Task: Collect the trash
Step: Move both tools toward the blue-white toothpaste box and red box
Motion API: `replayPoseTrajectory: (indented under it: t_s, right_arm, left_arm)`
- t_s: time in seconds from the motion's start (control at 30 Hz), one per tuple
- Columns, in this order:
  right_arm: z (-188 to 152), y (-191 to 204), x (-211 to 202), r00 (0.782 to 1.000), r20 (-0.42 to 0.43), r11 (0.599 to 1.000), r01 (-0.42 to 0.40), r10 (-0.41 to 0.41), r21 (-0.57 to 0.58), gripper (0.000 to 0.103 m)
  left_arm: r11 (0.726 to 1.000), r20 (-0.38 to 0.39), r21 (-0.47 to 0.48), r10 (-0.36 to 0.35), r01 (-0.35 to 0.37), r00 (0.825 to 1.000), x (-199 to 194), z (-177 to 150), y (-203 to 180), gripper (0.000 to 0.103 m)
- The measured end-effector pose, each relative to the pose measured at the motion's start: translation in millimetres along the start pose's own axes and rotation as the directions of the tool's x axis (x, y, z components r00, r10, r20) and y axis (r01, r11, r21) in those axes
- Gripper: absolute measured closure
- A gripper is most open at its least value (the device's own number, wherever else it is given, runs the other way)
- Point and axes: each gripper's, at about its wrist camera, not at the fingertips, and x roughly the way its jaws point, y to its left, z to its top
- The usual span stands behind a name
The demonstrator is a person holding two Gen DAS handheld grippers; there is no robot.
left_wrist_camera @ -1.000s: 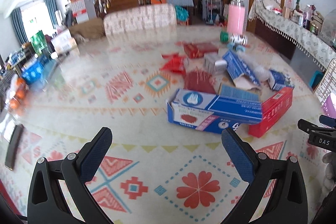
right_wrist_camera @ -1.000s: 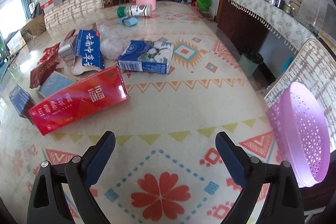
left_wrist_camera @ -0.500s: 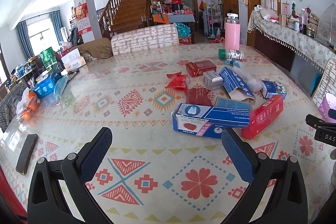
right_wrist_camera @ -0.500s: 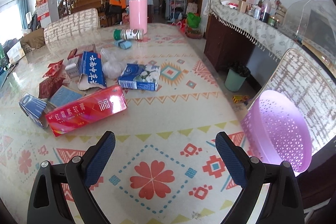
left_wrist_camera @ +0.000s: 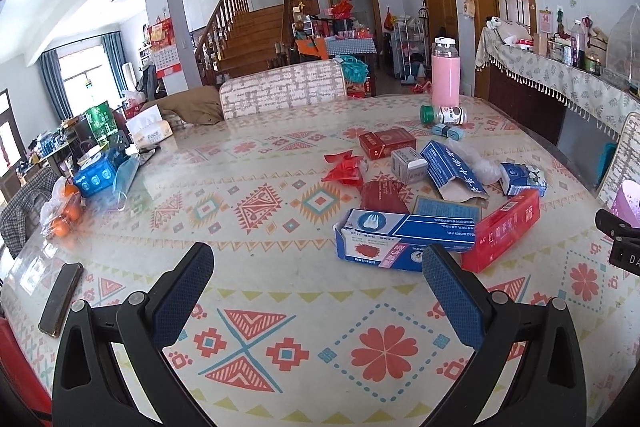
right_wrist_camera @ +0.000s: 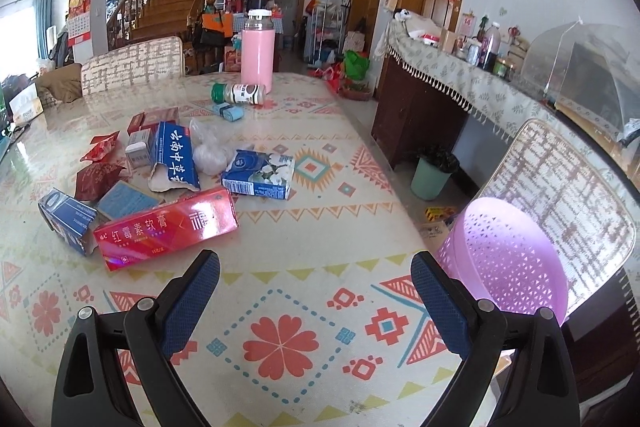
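On the patterned table [left_wrist_camera: 280, 291]: litter clustered right of centre, comprising long blue carton [left_wrist_camera: 404, 241], red ointment box [right_wrist_camera: 166, 233], torn blue packet [right_wrist_camera: 176, 157], floral blue box [right_wrist_camera: 258, 175], red wrappers [left_wrist_camera: 346, 167], clear plastic bag [right_wrist_camera: 208, 157]. Beside table's right edge: lilac perforated basket [right_wrist_camera: 508, 267], judged the receptacle. Left gripper [left_wrist_camera: 318, 291] and right gripper [right_wrist_camera: 316, 297] both spread wide, empty, hovering short of the pile. Step judged: approach, nothing collected yet. Next move probably: reach to nearest box, close across its narrow side, carry to basket.
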Motion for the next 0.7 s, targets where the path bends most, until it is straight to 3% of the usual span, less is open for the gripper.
replayPoseTrajectory:
  t_s: [0.7]
  right_arm:
    - [-2.7, 5.1, -15.2, 1.000, 0.026, 1.000, -0.005, 0.005, -0.009, 0.005]
  left_arm:
    - [0.999, 0.023, -0.004, 0.050, -0.050, 0.998, -12.7, 0.8, 8.4, 0.000]
